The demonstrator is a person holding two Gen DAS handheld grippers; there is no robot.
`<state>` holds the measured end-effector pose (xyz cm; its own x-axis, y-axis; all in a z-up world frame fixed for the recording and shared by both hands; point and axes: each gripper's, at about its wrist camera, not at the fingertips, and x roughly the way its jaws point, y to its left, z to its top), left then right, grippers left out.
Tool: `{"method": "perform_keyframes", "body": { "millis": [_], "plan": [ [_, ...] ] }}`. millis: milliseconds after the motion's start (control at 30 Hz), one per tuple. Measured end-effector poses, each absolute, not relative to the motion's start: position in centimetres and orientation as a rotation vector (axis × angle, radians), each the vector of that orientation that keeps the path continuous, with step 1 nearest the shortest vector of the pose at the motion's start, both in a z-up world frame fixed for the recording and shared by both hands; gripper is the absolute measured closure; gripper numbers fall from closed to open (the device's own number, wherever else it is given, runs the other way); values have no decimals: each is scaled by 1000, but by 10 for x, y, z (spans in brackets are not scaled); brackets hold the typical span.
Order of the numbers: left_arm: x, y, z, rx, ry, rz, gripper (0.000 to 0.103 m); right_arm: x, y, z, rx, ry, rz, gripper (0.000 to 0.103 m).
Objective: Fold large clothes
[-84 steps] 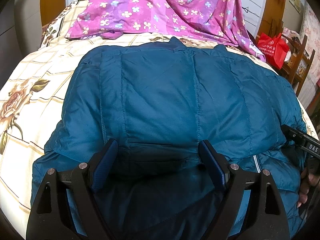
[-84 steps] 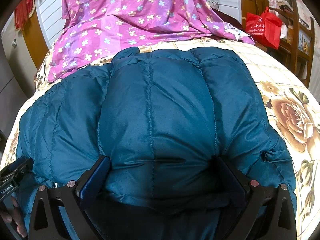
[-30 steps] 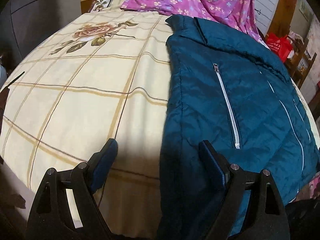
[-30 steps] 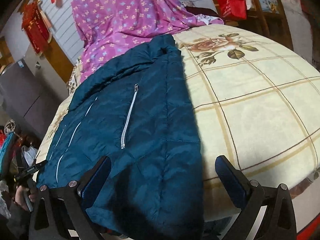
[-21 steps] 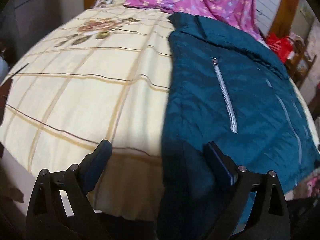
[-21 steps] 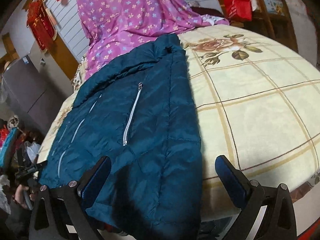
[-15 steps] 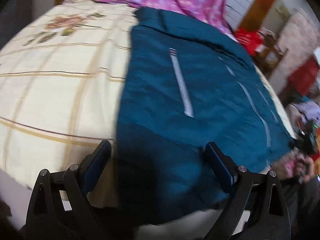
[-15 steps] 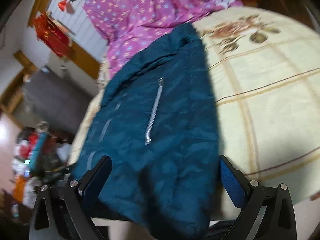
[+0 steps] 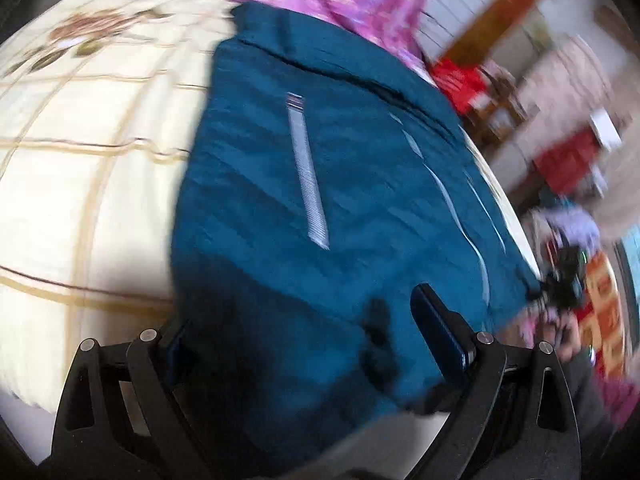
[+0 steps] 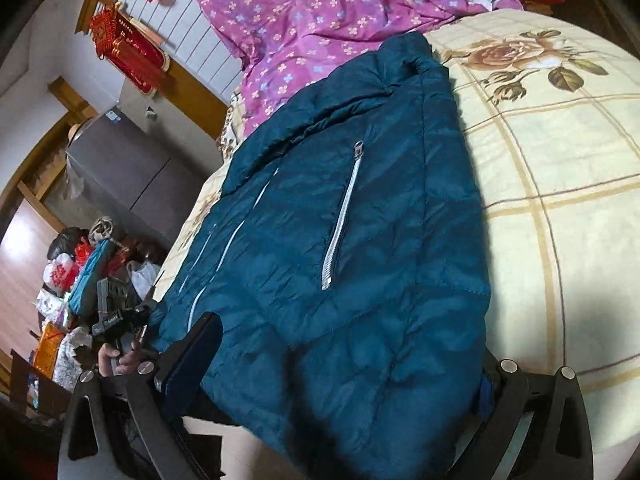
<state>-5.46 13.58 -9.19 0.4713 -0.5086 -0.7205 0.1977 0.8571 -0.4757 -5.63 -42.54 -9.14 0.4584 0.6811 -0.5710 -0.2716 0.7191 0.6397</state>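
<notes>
A: Right wrist view: the bed [image 10: 560,208] fills it, and the jacket [image 10: 360,240] lies front up along the near edge, collar toward the purple sheet [image 10: 320,12], hem hanging over the side. I'd call it a narrow strip with both pocket zips showing, so the sides look folded in already. The crosswise fold, hem to collar, is what I judge is left.

B: And the claws?

A: My right gripper [image 10: 348,364] is spread wide, the hem between its fingers but not pinched. The left gripper [image 9: 304,336] is released too, jaws at their widest over the hem; that view is smeared.

B: What's changed?

A: A few seconds ago the jacket lay back up, a broad quilted panel under both grippers. A second ago it was already this strip, but each gripper sat at an outer edge, half over bare bed. Now both have swung inward across the hem.
</notes>
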Motion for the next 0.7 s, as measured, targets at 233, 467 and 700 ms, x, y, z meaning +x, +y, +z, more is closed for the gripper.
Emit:
{"method": "perform_keyframes", "body": {
  "millis": [233, 467, 700],
  "plan": [
    [-48, 133, -93, -315, 958, -355, 8, -56, -425, -92, 502, 920, 619, 0],
    [-58, 137, -92, -306, 938, -327, 8, -56, -417, -90, 494, 940, 653, 0],
    [-57, 132, -95, -314, 931, -309, 8, -61, -416, -91, 486, 915, 635, 1]
  ]
}}
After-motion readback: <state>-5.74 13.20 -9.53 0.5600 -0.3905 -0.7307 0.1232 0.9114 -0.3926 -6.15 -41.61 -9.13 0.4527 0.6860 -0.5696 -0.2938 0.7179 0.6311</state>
